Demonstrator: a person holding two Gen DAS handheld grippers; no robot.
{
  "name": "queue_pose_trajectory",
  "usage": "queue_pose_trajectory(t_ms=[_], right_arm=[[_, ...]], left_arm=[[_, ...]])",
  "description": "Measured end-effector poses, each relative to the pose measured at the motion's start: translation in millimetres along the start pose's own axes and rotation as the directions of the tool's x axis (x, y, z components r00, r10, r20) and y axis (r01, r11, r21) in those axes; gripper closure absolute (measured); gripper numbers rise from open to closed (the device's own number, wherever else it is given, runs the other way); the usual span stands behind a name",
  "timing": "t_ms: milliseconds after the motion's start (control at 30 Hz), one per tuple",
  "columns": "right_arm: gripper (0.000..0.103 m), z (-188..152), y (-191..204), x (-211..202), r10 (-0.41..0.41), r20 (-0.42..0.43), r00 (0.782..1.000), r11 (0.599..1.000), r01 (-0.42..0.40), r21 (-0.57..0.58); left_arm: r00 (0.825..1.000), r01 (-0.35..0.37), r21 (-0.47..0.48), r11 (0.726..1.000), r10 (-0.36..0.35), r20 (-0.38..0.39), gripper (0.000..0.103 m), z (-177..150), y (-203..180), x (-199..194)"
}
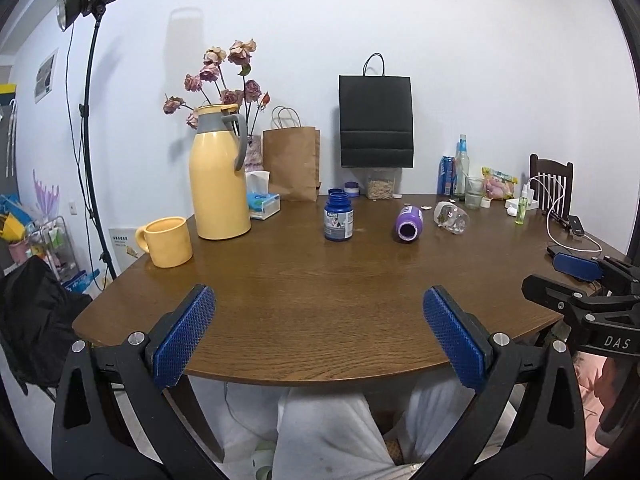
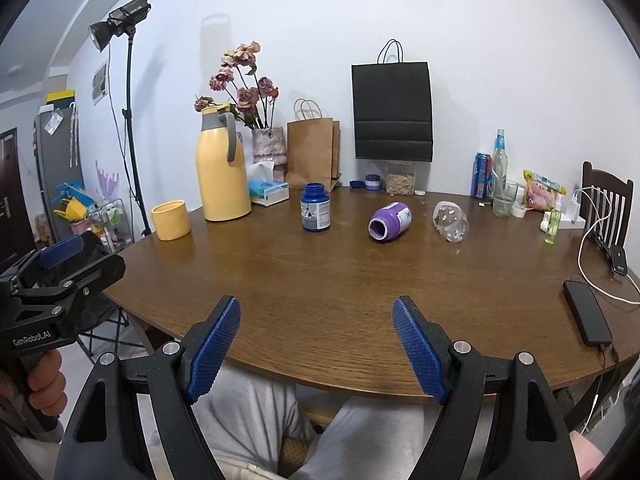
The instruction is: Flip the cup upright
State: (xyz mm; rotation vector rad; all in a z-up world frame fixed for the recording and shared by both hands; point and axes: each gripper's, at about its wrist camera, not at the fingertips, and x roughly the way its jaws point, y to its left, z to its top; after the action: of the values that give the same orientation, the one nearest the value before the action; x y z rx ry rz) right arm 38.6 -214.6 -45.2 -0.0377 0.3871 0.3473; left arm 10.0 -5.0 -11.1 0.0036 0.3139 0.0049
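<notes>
Both claws gape; purple cup (image 2: 390,222) lies sideways, mouth facing the camera.

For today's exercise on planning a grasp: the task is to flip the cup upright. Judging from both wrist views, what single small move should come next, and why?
Probably advance the right gripper toward the clear cup. The cup lies on its side on the table, to the right of the purple bottle, and both the right and the left gripper are open, empty and back at the near edge.

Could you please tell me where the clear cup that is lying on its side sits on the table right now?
In both views the clear cup lies right of centre, toward the far side, just right of the toppled purple bottle.
</notes>
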Motion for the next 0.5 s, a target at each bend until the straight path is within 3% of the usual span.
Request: queue_pose_trajectory(t_ms=[500], right_arm=[[0.020,-1.0,-0.1,2.6,-0.004,-0.018,1.000,1.000,0.004,0.002]], left_arm=[[1.000,0.015,-0.010,1.000,-0.015,-0.005,0.000,-0.1,0.7,0.1]])
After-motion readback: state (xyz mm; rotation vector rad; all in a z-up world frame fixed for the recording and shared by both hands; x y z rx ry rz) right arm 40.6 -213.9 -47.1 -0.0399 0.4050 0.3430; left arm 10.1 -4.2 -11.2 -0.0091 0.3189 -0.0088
